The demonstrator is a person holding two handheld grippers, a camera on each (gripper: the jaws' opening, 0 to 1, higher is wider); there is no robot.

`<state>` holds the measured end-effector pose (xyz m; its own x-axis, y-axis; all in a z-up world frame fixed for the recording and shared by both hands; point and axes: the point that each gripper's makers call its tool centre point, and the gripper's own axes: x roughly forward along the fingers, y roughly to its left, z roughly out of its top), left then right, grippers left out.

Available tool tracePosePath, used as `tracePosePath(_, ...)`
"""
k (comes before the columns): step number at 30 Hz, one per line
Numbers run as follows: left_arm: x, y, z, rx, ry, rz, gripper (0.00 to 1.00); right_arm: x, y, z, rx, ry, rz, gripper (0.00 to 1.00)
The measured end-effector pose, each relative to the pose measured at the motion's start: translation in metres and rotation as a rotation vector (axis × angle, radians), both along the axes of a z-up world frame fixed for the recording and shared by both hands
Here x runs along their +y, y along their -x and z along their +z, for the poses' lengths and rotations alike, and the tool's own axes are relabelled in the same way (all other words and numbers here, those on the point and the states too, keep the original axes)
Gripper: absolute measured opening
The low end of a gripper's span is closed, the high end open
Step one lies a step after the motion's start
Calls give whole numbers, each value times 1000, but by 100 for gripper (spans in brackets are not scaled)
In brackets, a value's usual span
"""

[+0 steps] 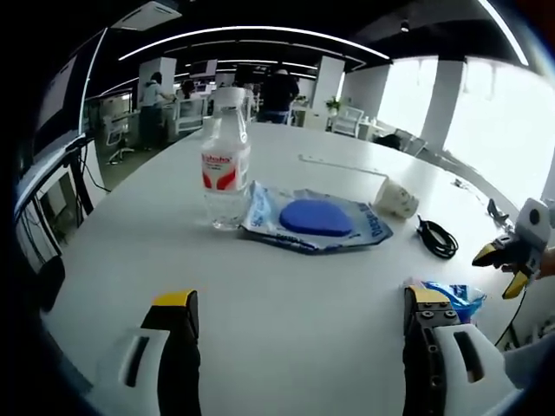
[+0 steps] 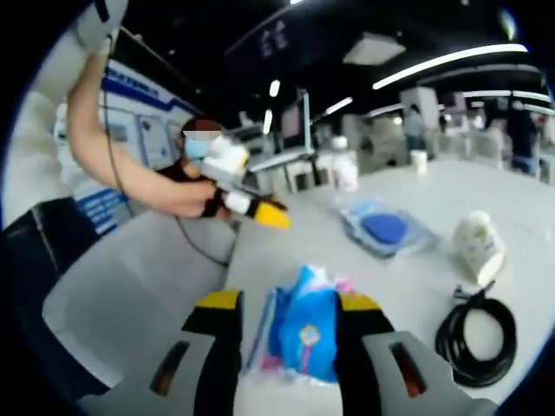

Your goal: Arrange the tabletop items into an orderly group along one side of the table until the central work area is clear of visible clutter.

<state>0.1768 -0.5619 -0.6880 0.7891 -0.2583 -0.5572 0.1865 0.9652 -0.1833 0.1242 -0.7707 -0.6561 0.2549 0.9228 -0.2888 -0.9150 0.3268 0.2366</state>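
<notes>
My left gripper (image 1: 299,299) is open above bare white table (image 1: 286,347), with nothing between its jaws. Ahead of it stands a clear water bottle (image 1: 225,165) with a red label. Beside the bottle lies a flat blue pouch (image 1: 316,217). A small blue packet (image 1: 455,299) lies by the left gripper's right jaw. My right gripper (image 2: 290,303) is open, its jaws either side of that blue packet (image 2: 303,334); I can't tell if they touch it. The right gripper (image 1: 505,267) enters from the right in the left gripper view. In the right gripper view a person's hand holds the left gripper (image 2: 270,217).
A white roll (image 1: 397,198) lies on its side beyond the pouch, and a coiled black cable (image 1: 436,238) is near it. In the right gripper view the cable (image 2: 477,334) is just right of the jaws, with the roll (image 2: 479,247) behind. People and desks stand far back.
</notes>
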Motion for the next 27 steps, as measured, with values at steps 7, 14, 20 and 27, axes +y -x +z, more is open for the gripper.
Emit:
tracePosePath(7,2,2,0,-4,4,10,98,-37,-48,-23,-33,170,-212,33)
tracePosePath(14,3,11,-4,12,16,19,98,-81,-93,-44,-35,283,-372,34)
tracePosePath(20,7,9,-2,5,22,36,97,-84,-113,-68,-20,362,-353,34)
tracePosePath(27,2,11,-5,20,1,14,96,-75,-116,-80,-6,367,-283,16)
